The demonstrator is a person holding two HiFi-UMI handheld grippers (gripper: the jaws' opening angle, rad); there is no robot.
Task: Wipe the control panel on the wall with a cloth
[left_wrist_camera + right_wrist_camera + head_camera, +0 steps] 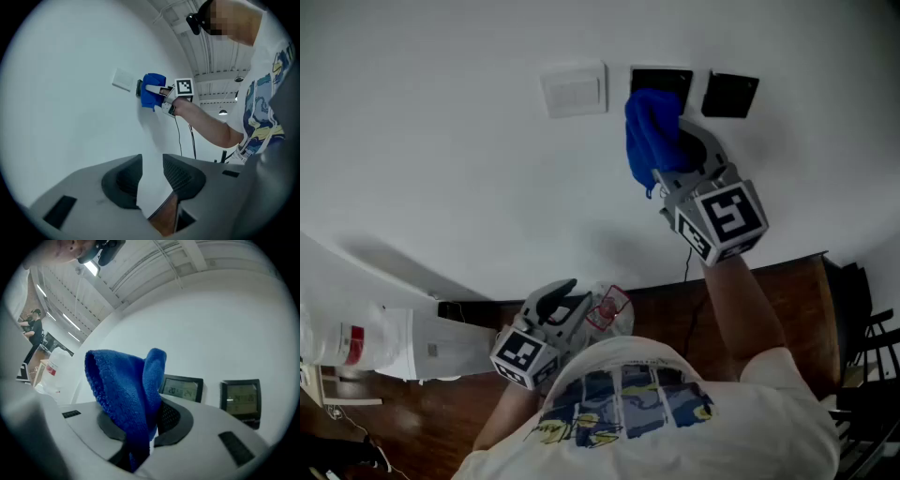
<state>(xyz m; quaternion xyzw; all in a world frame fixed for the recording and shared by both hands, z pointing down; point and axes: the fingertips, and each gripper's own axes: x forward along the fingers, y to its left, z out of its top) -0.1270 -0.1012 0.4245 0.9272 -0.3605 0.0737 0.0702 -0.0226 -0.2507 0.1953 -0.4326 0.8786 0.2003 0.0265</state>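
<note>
The right tool (673,150) is clenching the blue cloth (649,131) between its two jaws and is holding it raised against the white wall (441,141). In the right gripper view, the right tool (147,420) is gripping the lower part of the blue cloth (122,385), and the loose upper part is standing up above the jaws in two folds.

Two dark control panels are sitting side by side on the wall. In the head view, the blue cloth is covering the lower left part of the left control panel (664,79). The right control panel (730,95) is showing uncovered, just beside the tool. In the right gripper view, the left control panel (182,389) is showing a lit display just to the right of the cloth, with the right control panel (241,398) next to it. In the left gripper view, the blue cloth (151,93) is lying flat against the wall at the panel edge. A white switch plate (574,91) is sitting on the wall just left of the panels. A thin cable (686,267) is hanging down the wall below the right tool.

The marker cube (727,217) on the right tool is facing the head camera.

The left tool (570,298) is hanging low, near the person's chest and well apart from the panels. In its own view, the left tool (152,176) is released: its jaws are standing apart with only bare wall showing between them
</note>
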